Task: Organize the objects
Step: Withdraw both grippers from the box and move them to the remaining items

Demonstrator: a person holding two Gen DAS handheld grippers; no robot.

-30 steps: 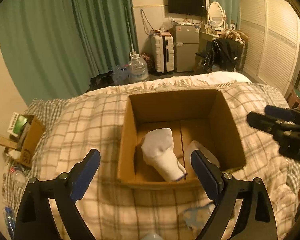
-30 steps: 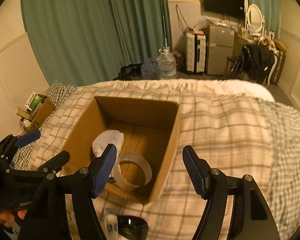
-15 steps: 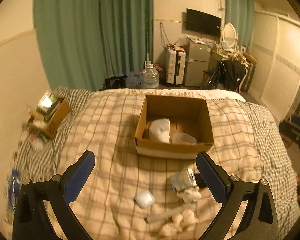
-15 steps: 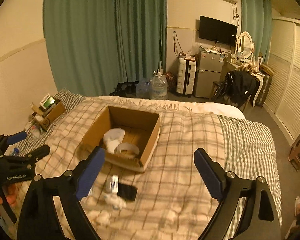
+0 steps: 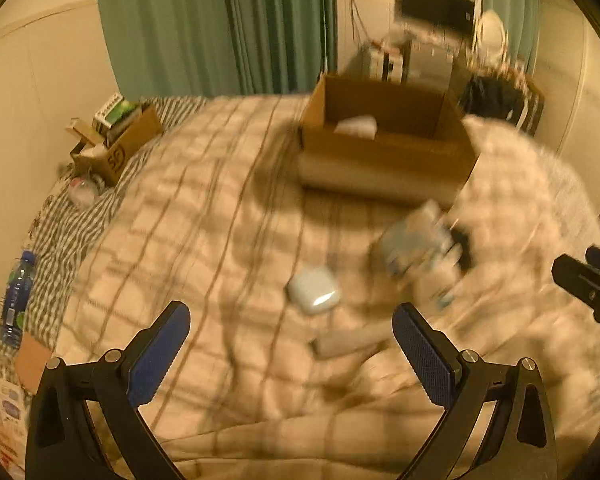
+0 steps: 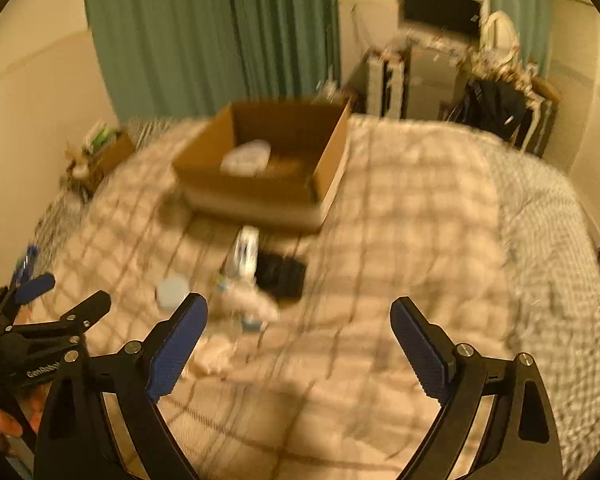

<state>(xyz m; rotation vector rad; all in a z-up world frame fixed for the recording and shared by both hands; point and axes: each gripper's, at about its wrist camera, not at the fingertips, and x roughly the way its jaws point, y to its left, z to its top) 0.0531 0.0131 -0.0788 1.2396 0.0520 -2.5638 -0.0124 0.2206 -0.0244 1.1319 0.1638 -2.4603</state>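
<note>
Both grippers have pulled back from the cardboard box [image 5: 384, 160] and dropped low: the left gripper [image 5: 291, 352], spread and empty, has the white case [image 5: 313, 292] just ahead, the right gripper [image 6: 299, 344] gapes beside it, so another pickup looks next.

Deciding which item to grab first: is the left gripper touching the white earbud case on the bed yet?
Apart. The left wrist view shows the white earbud case lying on the blanket beyond the left gripper, its jaws open and empty.
</note>
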